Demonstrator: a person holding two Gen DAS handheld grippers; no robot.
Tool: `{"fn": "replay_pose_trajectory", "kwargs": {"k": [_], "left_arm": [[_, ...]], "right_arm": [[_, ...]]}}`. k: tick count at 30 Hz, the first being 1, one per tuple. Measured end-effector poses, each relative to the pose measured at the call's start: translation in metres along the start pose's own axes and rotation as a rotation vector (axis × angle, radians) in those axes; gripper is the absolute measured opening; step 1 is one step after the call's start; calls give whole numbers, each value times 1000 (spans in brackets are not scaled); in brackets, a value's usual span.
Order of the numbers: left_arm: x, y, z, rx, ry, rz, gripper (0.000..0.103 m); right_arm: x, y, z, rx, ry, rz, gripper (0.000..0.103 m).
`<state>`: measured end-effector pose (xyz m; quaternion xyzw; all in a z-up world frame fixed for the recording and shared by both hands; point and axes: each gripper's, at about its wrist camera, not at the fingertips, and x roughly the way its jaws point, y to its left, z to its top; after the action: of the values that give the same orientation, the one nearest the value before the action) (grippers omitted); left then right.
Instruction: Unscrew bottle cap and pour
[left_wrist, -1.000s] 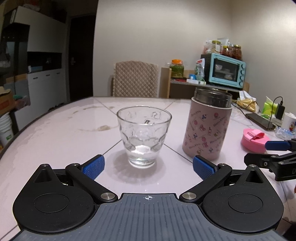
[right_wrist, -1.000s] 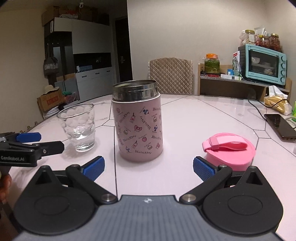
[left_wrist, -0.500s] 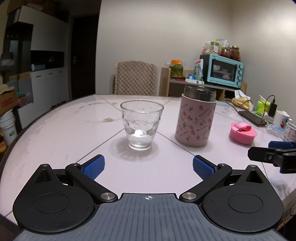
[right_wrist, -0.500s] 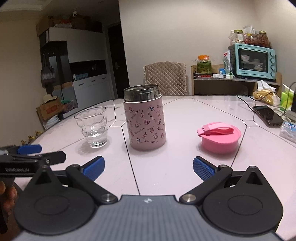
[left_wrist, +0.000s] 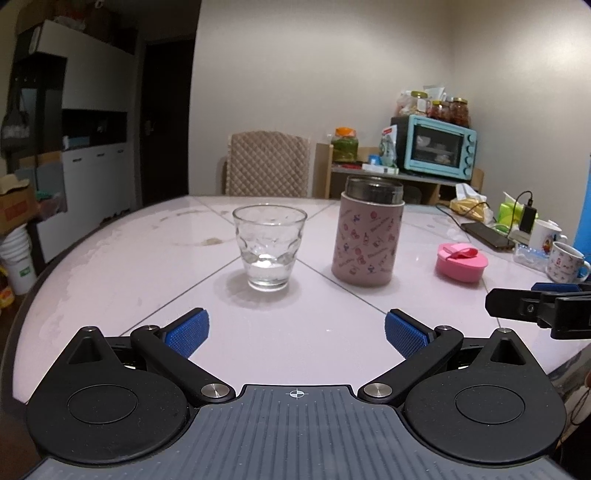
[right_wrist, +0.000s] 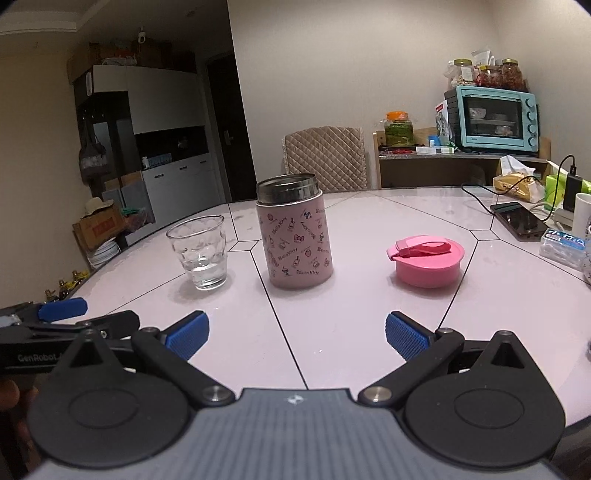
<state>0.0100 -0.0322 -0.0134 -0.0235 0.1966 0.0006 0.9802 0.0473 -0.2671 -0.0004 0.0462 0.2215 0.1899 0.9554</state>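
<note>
We have drawn both claws back from the counter (left_wrist: 110, 266) over the last second: left claw (left_wrist: 293, 332) and right claw (right_wrist: 297, 334) both spread wide, empty. The pink patterned steel-rimmed bottle (right_wrist: 295, 236) stands uncapped beside the clear dimpled glass (left_wrist: 269, 247), now holding a little water; the pink cap (right_wrist: 426, 264) rests apart, so we judge the pour done.

A home dining room: table (right_wrist: 369, 295), quilted chair (right_wrist: 325, 158), toaster oven (right_wrist: 495, 118).
</note>
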Motion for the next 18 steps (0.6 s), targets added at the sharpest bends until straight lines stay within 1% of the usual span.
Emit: {"fn": "replay_pose_trajectory", "kwargs": {"k": [8, 18], "left_arm": [[-12, -4, -1, 11, -4, 5, 103], [-17, -4, 2, 12, -15, 13, 103]], "right_arm": [[-17, 5, -2, -34, -25, -3, 103], [-18, 5, -4, -35, -20, -10, 103]]}}
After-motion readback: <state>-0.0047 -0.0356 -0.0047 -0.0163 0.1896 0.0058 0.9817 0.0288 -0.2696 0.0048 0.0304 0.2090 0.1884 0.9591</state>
